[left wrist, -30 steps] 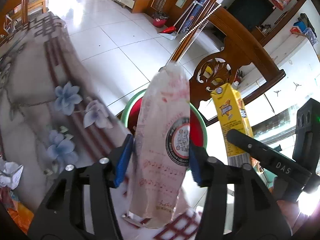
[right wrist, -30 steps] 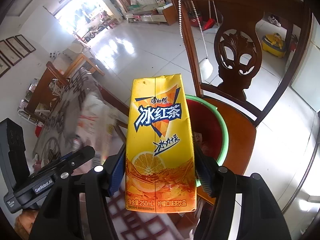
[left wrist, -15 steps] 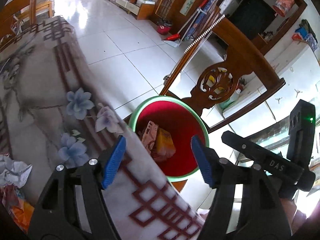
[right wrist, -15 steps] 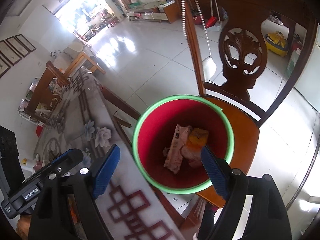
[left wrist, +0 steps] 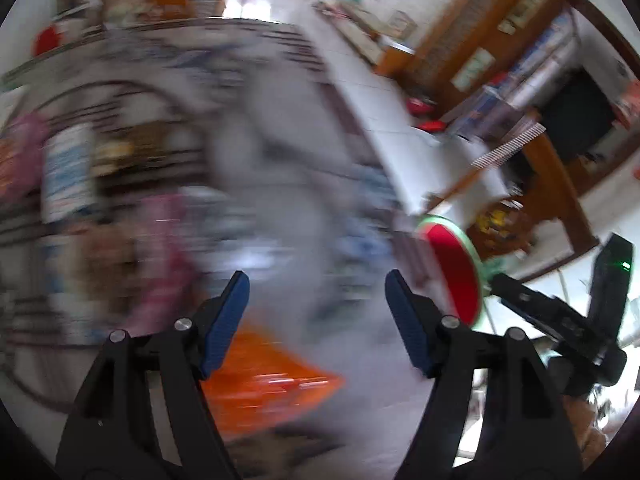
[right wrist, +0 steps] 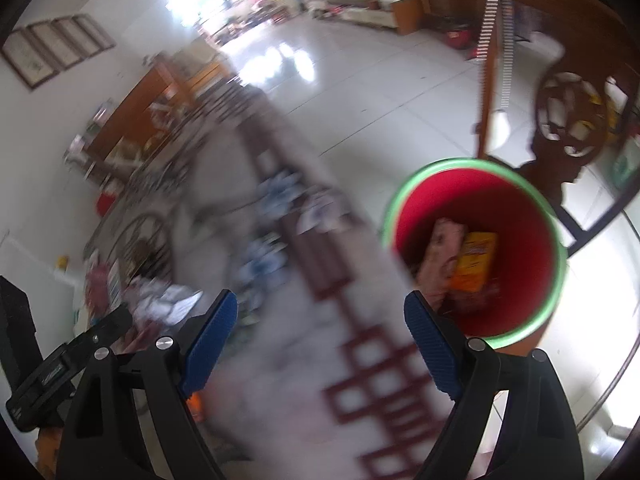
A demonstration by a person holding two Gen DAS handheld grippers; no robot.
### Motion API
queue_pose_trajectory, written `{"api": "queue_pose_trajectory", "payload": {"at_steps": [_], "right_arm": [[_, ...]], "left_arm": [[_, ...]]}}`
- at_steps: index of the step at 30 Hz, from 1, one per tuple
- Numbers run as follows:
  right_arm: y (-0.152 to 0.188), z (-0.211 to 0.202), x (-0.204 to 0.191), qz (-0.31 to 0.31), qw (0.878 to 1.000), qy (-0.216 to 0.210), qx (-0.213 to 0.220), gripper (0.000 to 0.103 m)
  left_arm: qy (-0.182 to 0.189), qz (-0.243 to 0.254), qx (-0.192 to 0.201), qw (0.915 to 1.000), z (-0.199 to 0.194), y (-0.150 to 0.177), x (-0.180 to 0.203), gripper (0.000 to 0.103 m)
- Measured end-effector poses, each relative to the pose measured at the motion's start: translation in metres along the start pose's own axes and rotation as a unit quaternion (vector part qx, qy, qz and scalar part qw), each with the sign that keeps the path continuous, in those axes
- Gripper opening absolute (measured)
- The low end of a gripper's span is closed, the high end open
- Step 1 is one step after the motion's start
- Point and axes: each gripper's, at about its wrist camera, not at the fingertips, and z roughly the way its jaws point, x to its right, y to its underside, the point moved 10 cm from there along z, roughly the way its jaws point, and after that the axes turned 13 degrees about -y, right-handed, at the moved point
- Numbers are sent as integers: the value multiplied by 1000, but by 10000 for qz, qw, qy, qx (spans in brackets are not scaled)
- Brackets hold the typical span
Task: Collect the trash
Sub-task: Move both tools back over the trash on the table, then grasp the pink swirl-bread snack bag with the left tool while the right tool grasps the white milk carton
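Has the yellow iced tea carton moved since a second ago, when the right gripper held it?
Yes. The yellow carton now lies down inside the red bin, below its green rim, beside the paper wrapper.

You're looking across a table (right wrist: pixel 304 360) draped in a grey cloth with blue flowers (right wrist: pixel 276 196) and a dark red lattice border (right wrist: pixel 376 368). Past its edge lies a glossy white tiled floor (right wrist: pixel 360 92). A carved wooden chair (right wrist: pixel 568 108) stands at the right. Framed pictures (right wrist: pixel 52 54) hang on the white wall at the left. In the left wrist view everything on the table is blurred, and a dark screen (left wrist: pixel 576 120) shows at the right.
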Motion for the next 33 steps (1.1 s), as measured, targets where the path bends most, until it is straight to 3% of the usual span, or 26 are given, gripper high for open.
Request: {"api": "queue_pose_trajectory", "payload": {"at_steps": [4, 7, 10, 13, 17, 19, 25, 28, 30, 32, 33], "right_arm": [[16, 25, -44, -212, 9994, -199, -173, 82], [28, 41, -74, -404, 9982, -303, -326, 82], [35, 47, -93, -565, 9971, -323, -396, 82], [40, 51, -104, -655, 9966, -280, -422, 83], [40, 51, -107, -664, 9967, -183, -420, 83], [39, 52, -106, -663, 9968, -138, -415, 83], [37, 65, -112, -708, 9959, -72, -560, 83], [37, 77, -123, -868, 9936, -97, -712, 83], [35, 91, -136, -1042, 9908, -143, -851, 83], [32, 103, -151, -1208, 9878, -215, -957, 83], [30, 109, -159, -1295, 9862, -258, -999, 83]], "left_arm": [[-497, -672, 133, 9964, -7, -10, -90, 69], [-886, -1195, 259, 9885, -12, -26, -161, 74], [-1120, -1869, 330, 9754, -13, -45, -223, 90], [-1067, -2705, 362, 9561, -10, -66, -274, 97], [-1006, -3374, 295, 9355, 7, -82, -307, 98], [-1048, -3521, 149, 9300, 23, -89, -315, 98], [-1356, -3197, -116, 9377, 54, -102, -324, 98], [-1215, -3215, -402, 9382, 70, -93, -321, 98], [-1046, -3286, -310, 9381, 71, -90, -321, 85], [-955, -3243, -182, 9410, 66, -89, -320, 57], [-986, -3167, -142, 9433, 63, -89, -320, 52]]}}
